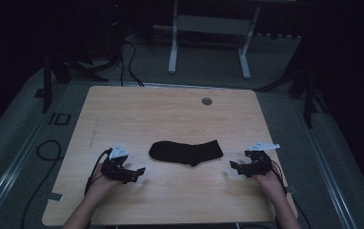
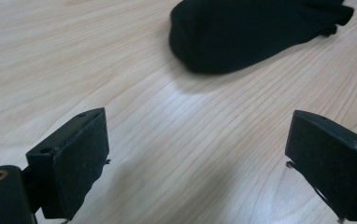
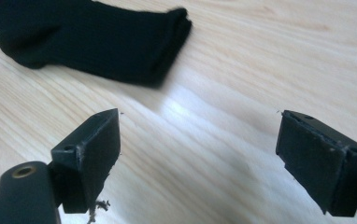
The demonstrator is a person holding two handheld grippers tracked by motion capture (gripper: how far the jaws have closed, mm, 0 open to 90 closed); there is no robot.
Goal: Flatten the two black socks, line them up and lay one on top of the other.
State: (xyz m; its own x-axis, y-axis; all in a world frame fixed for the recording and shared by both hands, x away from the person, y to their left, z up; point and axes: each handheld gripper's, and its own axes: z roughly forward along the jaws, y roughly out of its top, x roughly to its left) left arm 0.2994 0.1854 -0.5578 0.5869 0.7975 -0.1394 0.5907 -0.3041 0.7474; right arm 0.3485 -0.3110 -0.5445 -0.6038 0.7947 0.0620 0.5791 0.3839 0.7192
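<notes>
High view shows a black sock [image 1: 186, 152] lying flat near the middle of the table [image 1: 170, 109], a little toward the person's side. Its rounded toe points to the left and its open cuff to the right, and the heel makes a small bump on the near edge.

The sock looks soft, thin and light. I judge that it will fold and hang down when it is lifted, and it will not keep its shape. It is not fragile and probably not slippery on the pads. A good place to take hold is the cuff [image 3: 169, 42], where the ribbed layers make a thicker edge, or the toe [image 2: 190, 51], where the cloth is rounded. Because it lies so flat on the wood, a jaw must go very low to get under or pinch the edge.

The left gripper [image 1: 131, 173] rests near the toe, and the right gripper [image 1: 238, 167] near the cuff, both apart from the sock. Each one has its jaws wide apart and holds nothing; bare wood is between them.

A small grey disc [image 1: 207, 101] sits in the far part of the table.
</notes>
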